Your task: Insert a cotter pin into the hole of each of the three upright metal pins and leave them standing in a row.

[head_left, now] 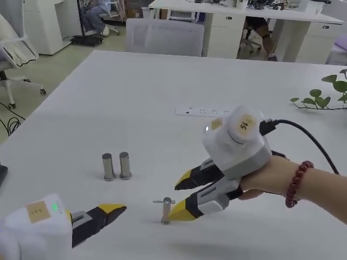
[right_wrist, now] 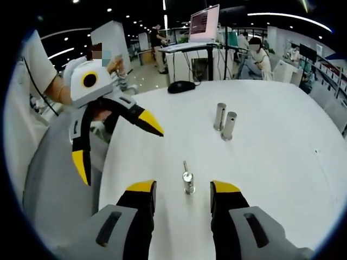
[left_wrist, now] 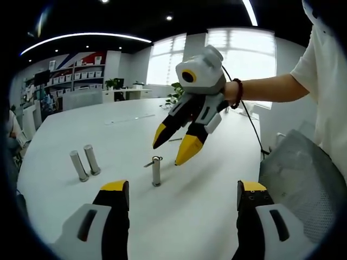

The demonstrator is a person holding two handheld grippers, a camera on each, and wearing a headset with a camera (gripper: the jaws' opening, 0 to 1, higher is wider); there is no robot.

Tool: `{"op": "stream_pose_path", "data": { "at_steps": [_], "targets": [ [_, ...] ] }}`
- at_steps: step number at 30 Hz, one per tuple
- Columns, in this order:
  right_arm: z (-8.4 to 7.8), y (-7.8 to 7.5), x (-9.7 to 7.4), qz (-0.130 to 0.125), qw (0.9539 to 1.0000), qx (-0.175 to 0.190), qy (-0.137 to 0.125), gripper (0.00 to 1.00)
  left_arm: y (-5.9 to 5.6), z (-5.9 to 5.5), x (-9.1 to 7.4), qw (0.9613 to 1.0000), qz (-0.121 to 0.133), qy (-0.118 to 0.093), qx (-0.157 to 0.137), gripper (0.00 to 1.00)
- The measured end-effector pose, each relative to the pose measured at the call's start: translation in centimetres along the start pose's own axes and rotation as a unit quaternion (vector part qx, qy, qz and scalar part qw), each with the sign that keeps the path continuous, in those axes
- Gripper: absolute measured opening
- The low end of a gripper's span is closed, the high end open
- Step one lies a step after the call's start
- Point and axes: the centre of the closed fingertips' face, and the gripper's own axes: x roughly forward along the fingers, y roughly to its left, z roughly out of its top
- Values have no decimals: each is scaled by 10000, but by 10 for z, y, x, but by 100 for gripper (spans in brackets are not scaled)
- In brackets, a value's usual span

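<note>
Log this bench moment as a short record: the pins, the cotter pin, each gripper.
Fitted: near pin upright, cotter pin through its top hole
Unfitted: left bare pin and right bare pin, upright, side by side
Right: right gripper open, jaws either side of the near pin
Left: left gripper open, holding nothing
Layout: near pin stands apart from the pair on the table

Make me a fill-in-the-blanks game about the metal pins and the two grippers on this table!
1. The table holds ___ upright metal pins.
2. A cotter pin goes through just ___ of them.
3. The fingers of the right gripper are ___, close to that pin.
4. The fingertips of the left gripper are coloured ___.

Missing words: three; one; open; yellow.
</note>
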Motion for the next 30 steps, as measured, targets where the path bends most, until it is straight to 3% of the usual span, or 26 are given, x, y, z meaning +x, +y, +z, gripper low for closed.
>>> {"op": "stream_pose_path", "data": {
  "at_steps": [17,25,30],
  "targets": [
    [-15,7,-41,-534,9966,404,-473,55,1,2,-6,9998,168,83,-12,83],
    [-24,9,-59,-894,9904,712,-778,60,2,4,-11,9996,268,90,-62,83],
    [-32,12,-69,-1079,9868,874,-837,61,4,5,-14,9992,356,76,-170,81]
  ]
}}
